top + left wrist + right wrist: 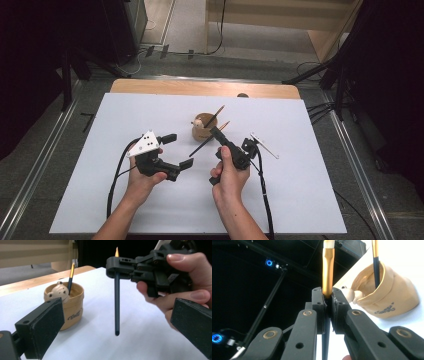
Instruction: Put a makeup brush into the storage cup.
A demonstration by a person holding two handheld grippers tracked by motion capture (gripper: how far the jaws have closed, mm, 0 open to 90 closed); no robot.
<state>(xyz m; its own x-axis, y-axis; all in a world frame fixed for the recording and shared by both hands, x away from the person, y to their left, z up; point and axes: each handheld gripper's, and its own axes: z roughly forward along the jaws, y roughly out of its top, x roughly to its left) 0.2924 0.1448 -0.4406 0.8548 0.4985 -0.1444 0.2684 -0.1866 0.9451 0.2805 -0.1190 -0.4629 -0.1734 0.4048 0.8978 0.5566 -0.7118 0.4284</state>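
My right claw [220, 135] is clenched on a paintbrush [116, 297]. Jaws pinch it high on the dark handle, just under the gold band, bristle end up. In the left gripper view the brush hangs near upright, butt end down, clear of the table. From the high view it reads slanted, butt end pointing toward me and to my left.

My left claw [179, 150] is released, jaws wide apart, holding nothing. It sits on my left, near the brush's lower end but not touching.

The cup [201, 129] stands just beyond my right claw, toward the far edge. Tan, round, with a small bear figure [58, 290] at its rim. A second brush [70, 277] already leans inside it, tip up. My guess at the job: brushes go into the cup. If so, the held brush needs to travel forward and a little left, then go down butt first along its own long axis. Right hand is the nearer one and already has it. The leaning brush and the bear crowd part of the opening; I would aim for the free side.

Surface: white sheet [300, 190] over a wooden table [200, 88], flat, matte. A small white stick-like thing [265, 145] lies right of my right hand; cannot tell what. Room: grey floor, metal rails either side, dark stands, cables, pale wooden furniture beyond.
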